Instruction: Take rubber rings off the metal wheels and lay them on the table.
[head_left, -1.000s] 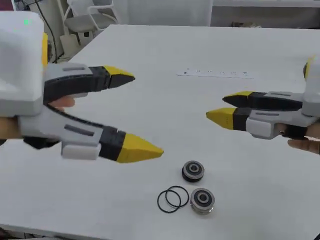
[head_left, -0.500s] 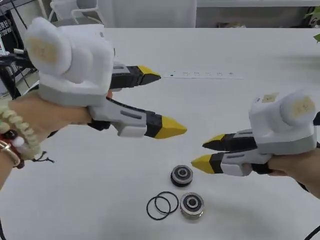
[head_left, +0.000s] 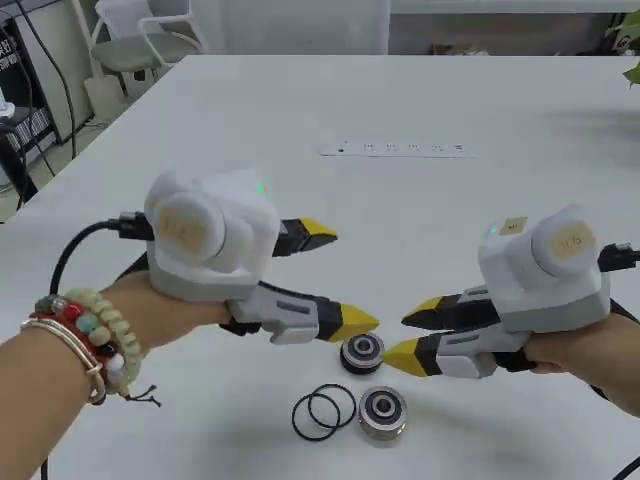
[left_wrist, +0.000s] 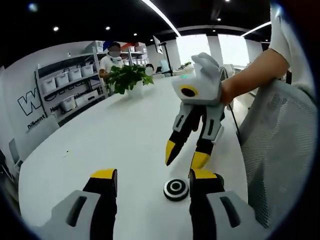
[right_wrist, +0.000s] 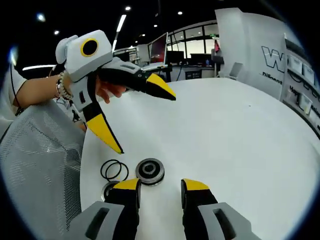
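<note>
Hazard: the metal wheel with a dark rim (head_left: 362, 352), judged to be the one with rubber left on it, lies flat and unheld on the white counter (head_left: 450, 100), just below the tips of the 2 claws and between them. A push from 1 tip alone would likely slide it away. It could then strike the bare metal wheel (head_left: 382, 412) or scatter the 2 loose black rubber rings (head_left: 322, 410), which lie just beyond it on the side away from both claws. A thin ring seated in a groove may also slip off the smooth yellow tips, or snap back if caught too shallowly

State, left claw (head_left: 340, 278): jaws spread wide, holding nothing; lower tip just above and beside the dark-rimmed wheel

State, right claw (head_left: 410, 335): jaws parted, less than the left, and empty; lower tip just beside the same wheel, contact not determinable. In the right gripper view the wheel lies just ahead of the gap between the jaws
</note>
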